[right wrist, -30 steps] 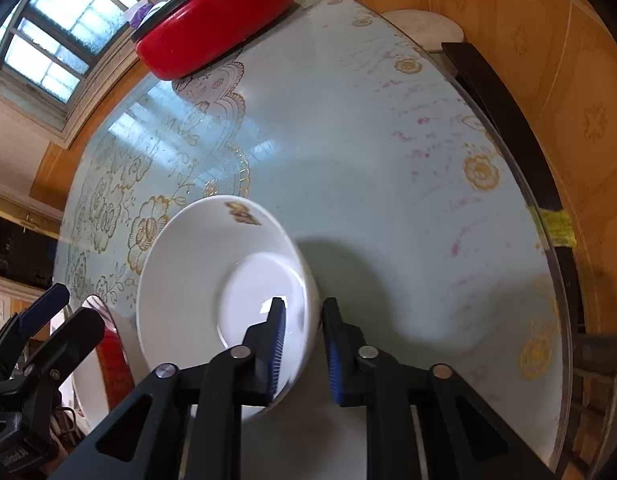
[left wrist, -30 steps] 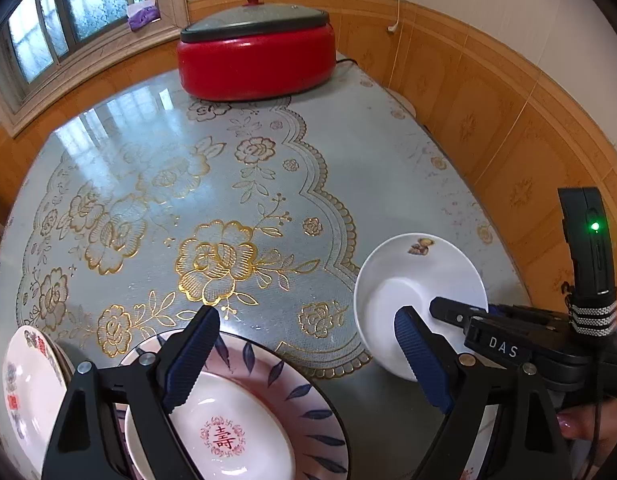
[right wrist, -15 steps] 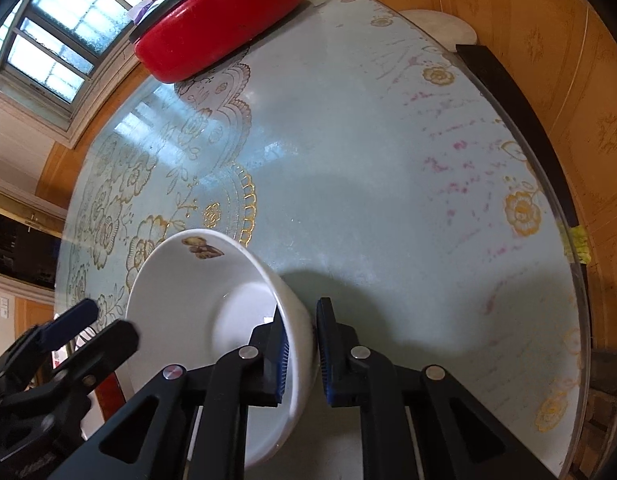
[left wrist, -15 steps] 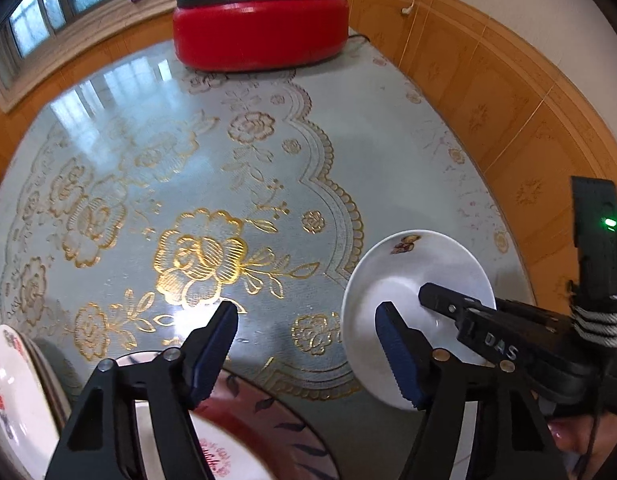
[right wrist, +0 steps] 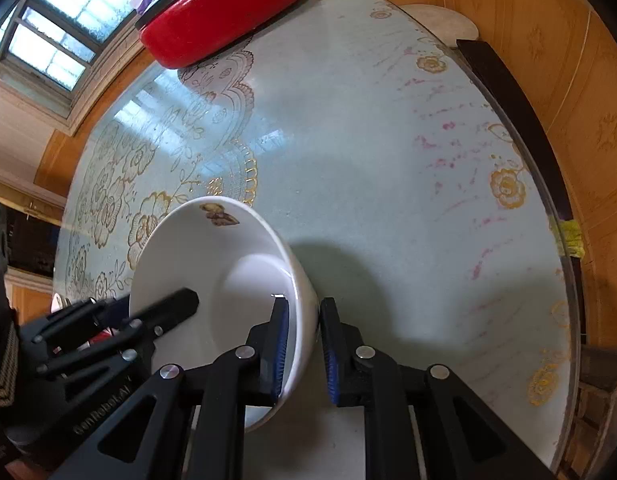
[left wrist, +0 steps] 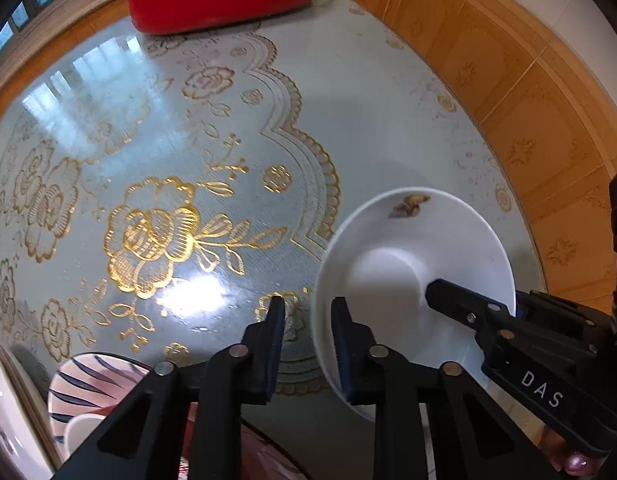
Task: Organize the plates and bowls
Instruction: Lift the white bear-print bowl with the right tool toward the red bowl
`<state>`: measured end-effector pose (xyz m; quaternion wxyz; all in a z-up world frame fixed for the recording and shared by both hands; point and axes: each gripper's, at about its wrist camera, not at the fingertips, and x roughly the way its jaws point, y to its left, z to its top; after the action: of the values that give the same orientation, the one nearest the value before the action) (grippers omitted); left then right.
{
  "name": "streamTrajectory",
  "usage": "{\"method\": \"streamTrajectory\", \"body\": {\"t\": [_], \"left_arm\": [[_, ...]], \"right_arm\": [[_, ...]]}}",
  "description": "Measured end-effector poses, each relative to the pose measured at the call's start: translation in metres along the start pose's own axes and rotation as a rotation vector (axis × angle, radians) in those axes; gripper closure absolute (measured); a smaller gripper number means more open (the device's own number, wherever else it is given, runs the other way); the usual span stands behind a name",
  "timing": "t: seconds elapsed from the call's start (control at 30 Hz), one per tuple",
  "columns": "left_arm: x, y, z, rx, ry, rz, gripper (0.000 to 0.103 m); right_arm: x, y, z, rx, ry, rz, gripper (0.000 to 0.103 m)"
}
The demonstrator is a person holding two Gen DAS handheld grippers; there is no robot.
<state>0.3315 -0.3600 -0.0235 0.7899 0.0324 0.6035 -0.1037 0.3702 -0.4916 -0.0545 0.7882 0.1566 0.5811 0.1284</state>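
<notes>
Right tongs (right wrist: 302, 344) pinch the white bowl's (right wrist: 212, 264) rim at lower centre; left tongs (left wrist: 308, 344) are closing astride its opposite rim. Mistimed squeezing could tip the bowl onto the tabletop (right wrist: 368, 152).

Bright daylight, strong fisheye bend, sharp overall.

Lit from the window (right wrist: 56, 40) at upper left; pane reflections and a white glare patch on the glossy table (left wrist: 196, 300), washing out the gold flower pattern there. Soft shadow thrown to the right of the white bowl (right wrist: 212, 264) in the right wrist view. Heavy curving of the wall and table edge toward the frame borders, with black corners. Slight motion blur on the left gripper (right wrist: 164, 312) seen from the right wrist; near fingers a little soft.
</notes>
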Motion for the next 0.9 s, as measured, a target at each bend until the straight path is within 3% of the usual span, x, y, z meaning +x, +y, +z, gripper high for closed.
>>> {"method": "streamTrajectory", "body": {"t": [0.37,0.63,0.9], "left_arm": [[0.014,-0.012,-0.003,0.023,-0.009,0.020,0.092],[0.023,-0.012,0.005,0.004,-0.013,0.000,0.094],[0.004,-0.004,0.005,0.028,-0.104,0.000,0.096]], "right_arm": [[0.003,0.003,-0.003,-0.021,0.028,-0.029,0.087],[0.009,0.007,0.003,-0.027,-0.004,-0.047,0.090],[0.010,0.006,0.005,0.013,0.009,0.013,0.091]]}}
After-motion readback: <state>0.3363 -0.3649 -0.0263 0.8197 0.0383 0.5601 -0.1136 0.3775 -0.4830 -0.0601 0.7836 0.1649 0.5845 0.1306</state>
